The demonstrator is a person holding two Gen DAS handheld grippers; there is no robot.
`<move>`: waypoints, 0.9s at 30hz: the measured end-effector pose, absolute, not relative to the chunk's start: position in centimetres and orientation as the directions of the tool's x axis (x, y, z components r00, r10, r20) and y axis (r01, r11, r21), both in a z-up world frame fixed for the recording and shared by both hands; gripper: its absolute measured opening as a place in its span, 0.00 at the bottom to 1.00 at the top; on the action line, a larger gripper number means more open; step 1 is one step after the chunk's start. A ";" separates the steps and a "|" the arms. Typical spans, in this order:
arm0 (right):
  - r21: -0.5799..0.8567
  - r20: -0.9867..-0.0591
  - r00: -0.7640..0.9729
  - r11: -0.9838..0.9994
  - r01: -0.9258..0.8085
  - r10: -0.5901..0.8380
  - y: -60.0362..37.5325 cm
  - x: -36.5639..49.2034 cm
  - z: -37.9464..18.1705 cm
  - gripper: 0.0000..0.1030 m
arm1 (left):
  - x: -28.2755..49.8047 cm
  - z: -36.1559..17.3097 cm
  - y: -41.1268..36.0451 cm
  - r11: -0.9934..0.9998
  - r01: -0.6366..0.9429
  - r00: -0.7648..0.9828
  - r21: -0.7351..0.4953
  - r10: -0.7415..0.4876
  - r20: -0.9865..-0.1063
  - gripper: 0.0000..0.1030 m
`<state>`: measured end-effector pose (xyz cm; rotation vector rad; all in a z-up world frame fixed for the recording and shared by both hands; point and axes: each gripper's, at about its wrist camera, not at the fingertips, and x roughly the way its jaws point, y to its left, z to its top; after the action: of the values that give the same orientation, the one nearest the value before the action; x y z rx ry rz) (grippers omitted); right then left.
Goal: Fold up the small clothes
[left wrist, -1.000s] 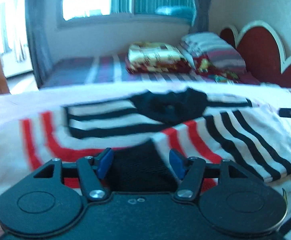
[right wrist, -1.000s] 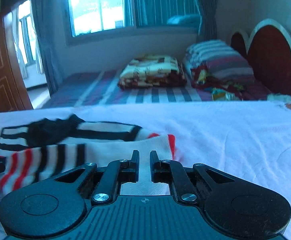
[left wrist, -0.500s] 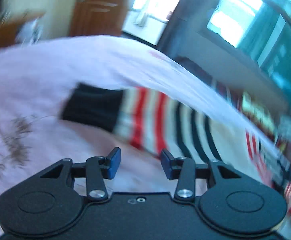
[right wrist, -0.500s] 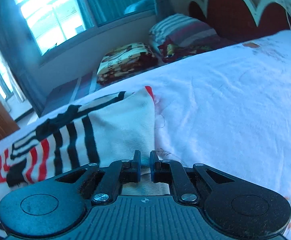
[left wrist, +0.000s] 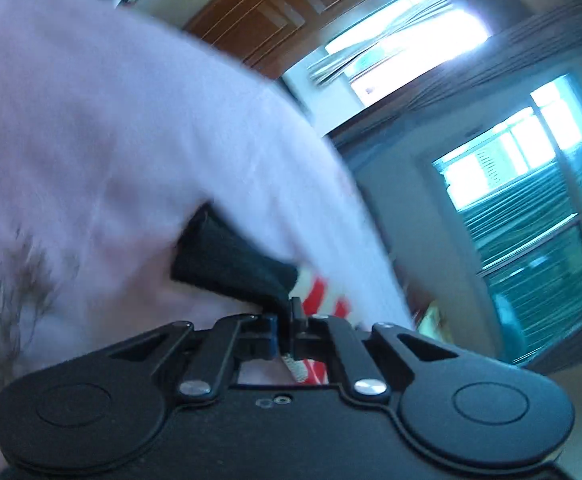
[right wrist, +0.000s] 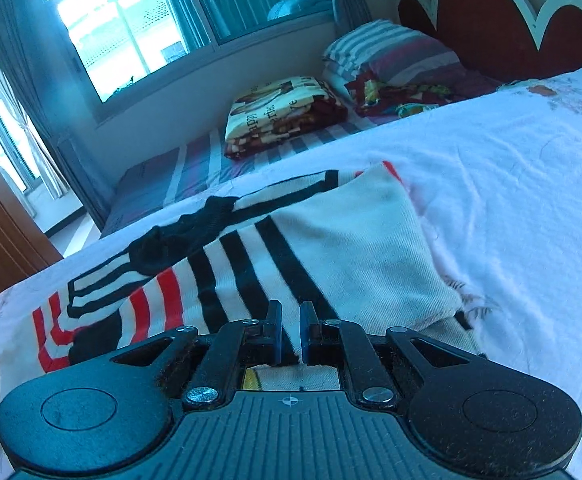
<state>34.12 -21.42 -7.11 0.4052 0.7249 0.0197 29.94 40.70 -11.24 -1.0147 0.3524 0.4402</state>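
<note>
A small knitted garment (right wrist: 351, 248), white with black and red stripes and black trim, lies on the white floral bed sheet (right wrist: 511, 200). My right gripper (right wrist: 291, 332) is shut on its near edge, with cloth showing between the fingers. In the left wrist view, which is tilted and blurred, my left gripper (left wrist: 287, 316) has its jaws pressed together on the garment's edge where the black cuff (left wrist: 227, 256) meets the red stripes (left wrist: 319, 292). Most of the garment is hidden in that view behind a hump of sheet (left wrist: 91, 120).
Beyond the sheet stands a second bed with a folded patterned blanket (right wrist: 283, 116), striped pillows (right wrist: 387, 52) and a red scalloped headboard (right wrist: 491, 12). Windows with curtains (right wrist: 131, 20) fill the far wall. A wooden door (left wrist: 275, 12) is on the left.
My left gripper swung sideways to the garment's black cuff end, rolled over, and went from open to shut on the cloth. My right gripper kept its grip and tilted, shifting slightly.
</note>
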 end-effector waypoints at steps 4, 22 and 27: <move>0.359 -0.656 0.740 0.924 0.133 0.149 -21.7 34.0 -7.6 0.08 | 32.6 -11.9 40.3 0.516 -0.614 0.763 -0.597 0.194 -0.616 0.04; 0.419 -0.603 0.780 0.899 0.129 0.169 -26.2 31.8 -6.4 0.08 | 44.0 -4.7 13.1 0.963 -0.108 0.861 -0.248 -0.035 -0.507 0.04; 0.415 -0.605 0.779 0.901 0.128 0.168 -27.9 30.4 -6.4 0.08 | 45.5 -6.9 6.1 0.987 0.062 0.812 -0.147 -0.135 -0.567 0.04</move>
<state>30.42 -27.93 -6.37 0.4576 0.6842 0.0221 45.49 6.08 -6.94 -0.1237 0.6140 -0.1057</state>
